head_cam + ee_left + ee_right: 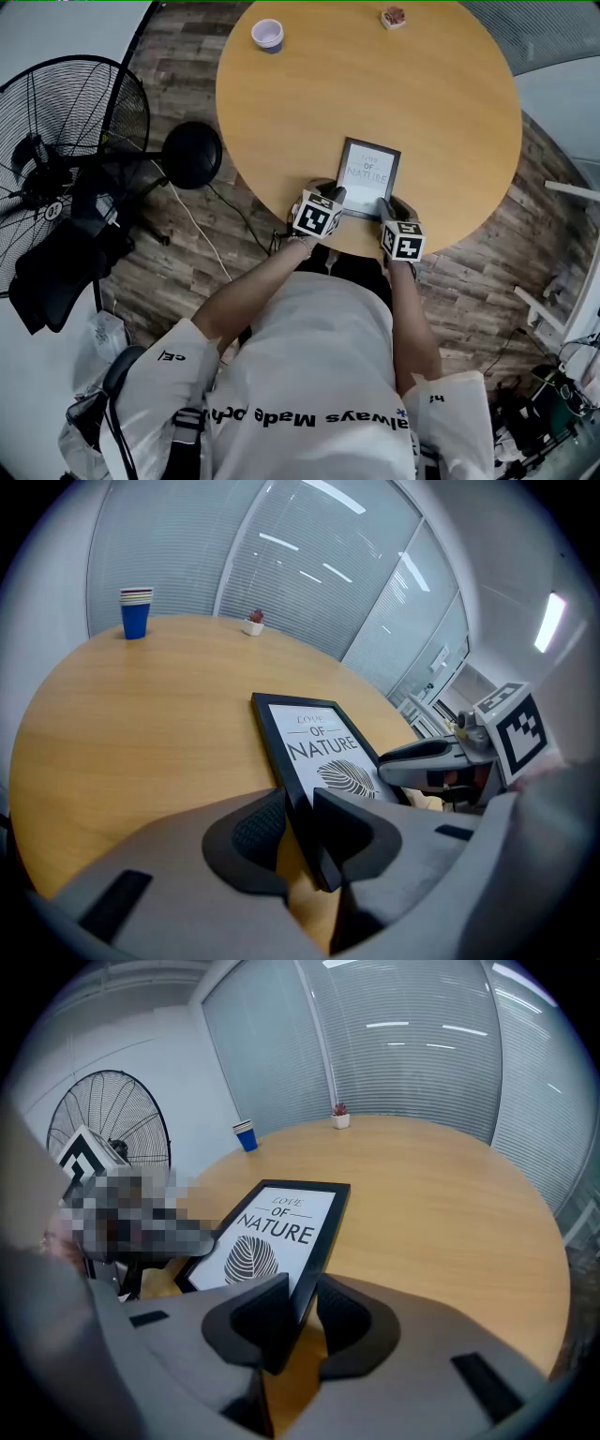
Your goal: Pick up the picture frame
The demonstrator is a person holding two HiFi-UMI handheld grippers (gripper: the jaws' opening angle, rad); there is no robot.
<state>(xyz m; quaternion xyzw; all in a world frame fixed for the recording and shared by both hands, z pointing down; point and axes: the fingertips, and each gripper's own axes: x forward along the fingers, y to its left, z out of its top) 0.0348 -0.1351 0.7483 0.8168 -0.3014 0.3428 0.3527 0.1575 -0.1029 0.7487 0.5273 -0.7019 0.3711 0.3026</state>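
Note:
A black picture frame [368, 176] with a "Love of Nature" leaf print lies flat near the front edge of the round wooden table [375, 84]. My left gripper [336, 197] is at its near left corner. In the left gripper view the frame [319, 747] has its edge between the jaws of that gripper [298, 808], resting against the right jaw, with a sliver of table showing by the left pad. My right gripper [386, 206] is at the near right corner. In the right gripper view its jaws [302, 1302] close tightly on the frame's [272, 1237] right edge.
A blue cup [267, 34] and a small potted plant [394, 17] stand at the table's far side. A standing fan [66, 141] with a round black base is on the wooden floor to the left. Glass walls with blinds stand behind the table.

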